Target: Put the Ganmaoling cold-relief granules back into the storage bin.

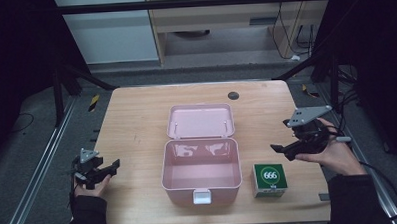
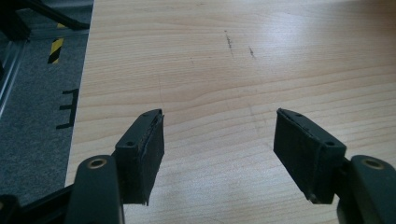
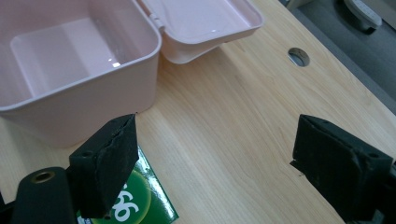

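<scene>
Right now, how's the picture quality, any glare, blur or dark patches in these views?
High view: dim, dark at both sides, slightly soft, with pale glints on the pink box's inner back wall. Left gripper view: evenly lit wooden table, left tongs close and a little soft. Right gripper view: small bright glare spots inside the pink box and on its lid; the green carton is partly hidden behind a pad.

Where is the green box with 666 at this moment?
In the high view, the green box stands on the table's right side, just right of the open pink case, below the right gripper.

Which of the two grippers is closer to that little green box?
The right gripper, hovering open just above and right of the green box. The left gripper sits beyond the pink box.
</scene>
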Action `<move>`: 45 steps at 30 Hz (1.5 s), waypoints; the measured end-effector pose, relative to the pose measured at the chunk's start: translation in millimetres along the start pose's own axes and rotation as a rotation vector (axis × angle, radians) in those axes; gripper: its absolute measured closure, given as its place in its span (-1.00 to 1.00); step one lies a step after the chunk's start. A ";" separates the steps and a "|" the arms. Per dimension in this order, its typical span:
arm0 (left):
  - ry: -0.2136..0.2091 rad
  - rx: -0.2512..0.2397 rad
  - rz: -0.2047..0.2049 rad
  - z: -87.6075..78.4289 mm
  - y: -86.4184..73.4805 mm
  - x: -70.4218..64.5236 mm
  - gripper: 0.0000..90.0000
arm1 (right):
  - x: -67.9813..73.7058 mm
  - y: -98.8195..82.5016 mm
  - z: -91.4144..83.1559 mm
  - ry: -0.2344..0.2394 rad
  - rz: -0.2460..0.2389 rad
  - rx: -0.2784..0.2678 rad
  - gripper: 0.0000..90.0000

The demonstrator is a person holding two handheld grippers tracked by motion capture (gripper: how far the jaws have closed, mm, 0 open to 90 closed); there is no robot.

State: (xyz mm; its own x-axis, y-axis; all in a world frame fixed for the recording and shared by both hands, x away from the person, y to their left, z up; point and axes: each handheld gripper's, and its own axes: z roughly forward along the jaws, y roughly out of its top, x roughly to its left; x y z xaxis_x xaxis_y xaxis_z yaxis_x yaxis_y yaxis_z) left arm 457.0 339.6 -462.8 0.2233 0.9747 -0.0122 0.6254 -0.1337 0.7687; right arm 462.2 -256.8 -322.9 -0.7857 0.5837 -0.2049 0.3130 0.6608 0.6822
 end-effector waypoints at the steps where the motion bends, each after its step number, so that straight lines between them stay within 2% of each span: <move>1: -0.002 0.003 0.005 0.7 0.0 -0.4 -0.26 | 2.0 1.5 1.8 0.025 -0.021 0.014 -0.68; 8: -0.003 0.007 0.007 1.9 0.3 -0.7 -0.26 | 6.8 3.0 7.9 0.073 -0.088 0.070 -0.71; 11: -0.005 0.008 0.009 1.9 0.4 -1.0 -0.26 | 10.7 4.7 10.9 0.112 -0.133 0.115 -0.71; 12: -0.004 0.008 0.010 1.9 0.4 -1.2 -0.26 | 10.7 4.7 10.9 0.112 -0.133 0.115 -0.71; 13: -0.004 0.008 0.012 1.7 0.4 -1.5 -0.26 | 12.5 5.6 12.5 0.136 -0.152 0.140 -0.73; 14: -0.004 0.008 0.012 1.7 0.4 -1.5 -0.26 | 12.5 5.6 12.5 0.136 -0.152 0.140 -0.73; 20: -0.003 0.012 0.014 2.0 0.3 -1.7 -0.26 | 19.8 8.5 20.0 0.182 -0.209 0.230 -0.80; 25: 0.000 0.014 0.019 2.0 0.5 -2.2 -0.26 | 24.6 7.9 25.9 0.217 -0.249 0.279 -0.84; 28: 0.000 0.014 0.019 2.1 0.6 -2.3 -0.26 | 26.4 7.4 27.6 0.224 -0.257 0.304 -0.86; 29: -0.001 0.015 0.020 2.6 0.5 -2.3 -0.26 | 28.4 6.6 29.3 0.230 -0.267 0.331 -0.88; 33: -0.001 0.015 0.022 2.7 0.6 -2.7 -0.26 | 31.6 5.5 32.2 0.238 -0.300 0.358 -0.91; 45: 0.000 0.016 0.027 2.3 0.8 -3.2 -0.25 | 42.6 -2.8 43.8 0.271 -0.350 0.437 -0.93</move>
State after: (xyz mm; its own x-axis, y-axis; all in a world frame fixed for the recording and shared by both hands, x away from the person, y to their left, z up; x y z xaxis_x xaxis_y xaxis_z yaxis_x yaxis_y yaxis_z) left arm 458.5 336.0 -463.6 0.2400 0.9707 0.0082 0.6314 -0.1625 0.7582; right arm 451.3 -213.1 -364.3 -0.9709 0.1944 -0.1399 0.1563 0.9569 0.2449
